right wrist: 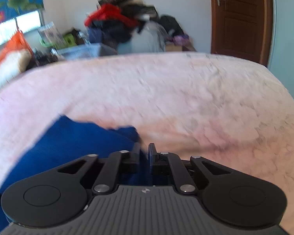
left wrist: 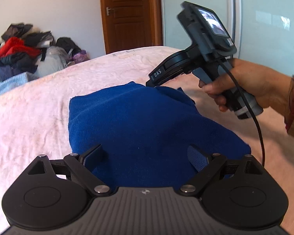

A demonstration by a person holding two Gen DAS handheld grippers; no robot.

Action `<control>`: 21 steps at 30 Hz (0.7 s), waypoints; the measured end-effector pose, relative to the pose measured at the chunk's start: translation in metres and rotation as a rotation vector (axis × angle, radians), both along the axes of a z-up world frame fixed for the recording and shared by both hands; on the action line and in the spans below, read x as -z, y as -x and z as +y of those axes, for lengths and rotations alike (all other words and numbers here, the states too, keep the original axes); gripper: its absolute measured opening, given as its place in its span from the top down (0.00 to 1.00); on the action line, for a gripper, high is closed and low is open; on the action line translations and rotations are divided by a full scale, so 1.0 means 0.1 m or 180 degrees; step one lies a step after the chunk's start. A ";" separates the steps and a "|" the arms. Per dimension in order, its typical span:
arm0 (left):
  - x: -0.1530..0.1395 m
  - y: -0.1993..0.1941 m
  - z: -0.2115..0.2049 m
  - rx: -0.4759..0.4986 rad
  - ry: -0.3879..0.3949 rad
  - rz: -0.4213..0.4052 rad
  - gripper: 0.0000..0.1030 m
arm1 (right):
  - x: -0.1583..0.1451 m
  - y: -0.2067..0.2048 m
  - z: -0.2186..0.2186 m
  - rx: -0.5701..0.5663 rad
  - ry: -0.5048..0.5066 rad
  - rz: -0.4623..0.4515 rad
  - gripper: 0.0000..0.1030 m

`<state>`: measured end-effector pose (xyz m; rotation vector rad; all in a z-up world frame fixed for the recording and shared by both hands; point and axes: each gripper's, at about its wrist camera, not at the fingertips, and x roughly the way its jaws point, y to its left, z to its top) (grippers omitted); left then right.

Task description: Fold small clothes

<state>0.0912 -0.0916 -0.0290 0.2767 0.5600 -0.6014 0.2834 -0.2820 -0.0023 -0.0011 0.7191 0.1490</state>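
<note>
A blue knit cloth [left wrist: 139,117] lies partly folded on the pink bed cover [left wrist: 39,117]. My left gripper [left wrist: 146,155] is open wide just over the cloth's near edge, with fabric under and between its fingers but not pinched. A hand holds my right gripper [left wrist: 152,81] at the cloth's far right edge. In the right wrist view its jaws [right wrist: 144,152] stand close together with a narrow gap. The blue cloth's corner [right wrist: 78,143] reaches into that gap, and I do not see the pads pressing on it.
The pink cover [right wrist: 205,101] stretches far beyond the cloth on all sides. Past the bed's far edge are a pile of clothes [left wrist: 19,52], a wooden door [left wrist: 127,13] and a pale wardrobe front [left wrist: 264,19]. A black cable [left wrist: 258,129] hangs from the right gripper.
</note>
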 end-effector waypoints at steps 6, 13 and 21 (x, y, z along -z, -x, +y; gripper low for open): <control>0.01 -0.02 0.05 0.0063 0.0097 0.0094 0.09 | -0.38 0.68 -0.18 0.0078 -0.0420 -0.0390 0.55; 0.09 0.08 0.02 0.0181 0.0000 0.0087 0.09 | -0.16 1.18 0.04 -0.0551 -0.0414 0.0194 0.44; 0.12 0.08 0.16 0.0069 0.0102 0.0215 0.09 | -0.34 1.69 0.11 -0.0176 -0.0399 -0.0368 0.38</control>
